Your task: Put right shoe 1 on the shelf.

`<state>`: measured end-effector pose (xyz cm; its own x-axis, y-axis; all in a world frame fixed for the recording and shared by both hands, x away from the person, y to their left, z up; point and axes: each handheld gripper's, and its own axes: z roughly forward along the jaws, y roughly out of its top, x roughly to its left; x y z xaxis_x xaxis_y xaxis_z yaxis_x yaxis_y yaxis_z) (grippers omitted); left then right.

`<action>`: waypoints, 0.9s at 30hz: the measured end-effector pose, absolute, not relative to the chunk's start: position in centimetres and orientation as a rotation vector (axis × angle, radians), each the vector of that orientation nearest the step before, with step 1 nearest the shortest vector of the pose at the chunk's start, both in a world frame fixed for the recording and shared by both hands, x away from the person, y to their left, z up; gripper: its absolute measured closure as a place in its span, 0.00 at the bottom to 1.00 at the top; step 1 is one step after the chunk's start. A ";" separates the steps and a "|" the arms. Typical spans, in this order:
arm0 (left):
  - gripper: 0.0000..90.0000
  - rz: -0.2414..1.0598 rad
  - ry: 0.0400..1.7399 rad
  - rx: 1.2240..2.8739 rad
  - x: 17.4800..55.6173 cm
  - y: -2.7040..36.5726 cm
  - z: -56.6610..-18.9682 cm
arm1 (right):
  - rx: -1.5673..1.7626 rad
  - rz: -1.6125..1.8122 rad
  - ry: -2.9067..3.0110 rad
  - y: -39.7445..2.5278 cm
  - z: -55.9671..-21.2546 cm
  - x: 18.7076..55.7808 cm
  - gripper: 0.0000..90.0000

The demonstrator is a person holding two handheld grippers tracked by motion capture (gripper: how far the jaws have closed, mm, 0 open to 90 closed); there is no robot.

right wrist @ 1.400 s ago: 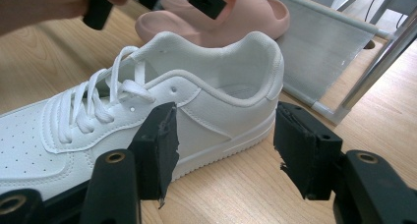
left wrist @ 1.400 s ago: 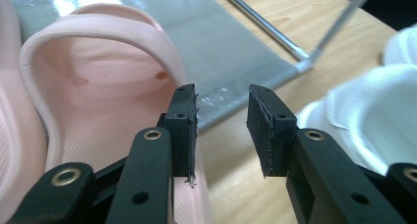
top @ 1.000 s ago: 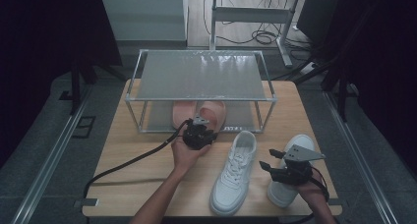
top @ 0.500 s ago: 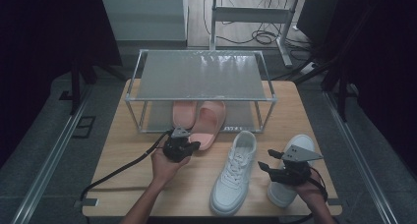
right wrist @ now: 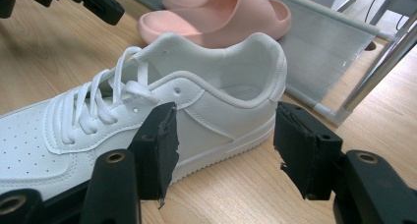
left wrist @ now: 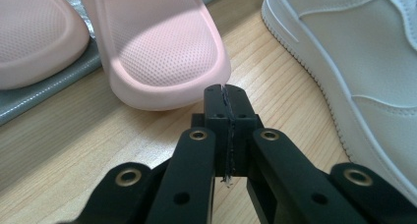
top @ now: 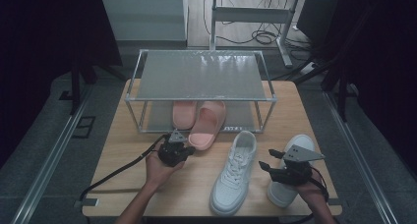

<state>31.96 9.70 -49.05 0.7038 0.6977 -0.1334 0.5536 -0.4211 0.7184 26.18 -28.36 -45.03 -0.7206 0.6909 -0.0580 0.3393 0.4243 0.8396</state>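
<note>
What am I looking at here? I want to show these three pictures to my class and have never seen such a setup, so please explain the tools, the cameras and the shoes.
A person sits at a wooden table and holds a hand-held clamp tool, called a gripper, in each hand. No robot arm is involved.

The wide picture comes from a camera above the table. The other two come from small cameras that ride on the grippers and look along their black jaws.

On the table stands a low metal shoe rack. Two pink slippers lie at its lower shelf, one sticking out onto the wood. Two white sneakers lie in front.

The left gripper is shut on nothing, its tip right by the slipper's edge. The right gripper is open and faces the nearer sneaker's side. Nothing is held.
</note>
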 end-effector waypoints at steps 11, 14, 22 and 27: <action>1.00 0.205 0.932 2.174 33.2 9.0 -50.0 | 0.877 1.214 2.289 -28.4 -45.0 26.2 0.47; 1.00 0.211 0.925 2.197 33.7 8.5 -50.2 | 0.876 1.212 2.289 -28.3 -45.1 26.2 0.47; 1.00 0.191 0.904 2.229 35.0 7.0 -50.4 | 0.881 1.217 2.285 -28.5 -45.0 26.2 0.47; 1.00 0.171 0.909 2.215 35.8 6.4 -50.6 | 0.877 1.221 2.282 -28.5 -44.9 26.2 0.47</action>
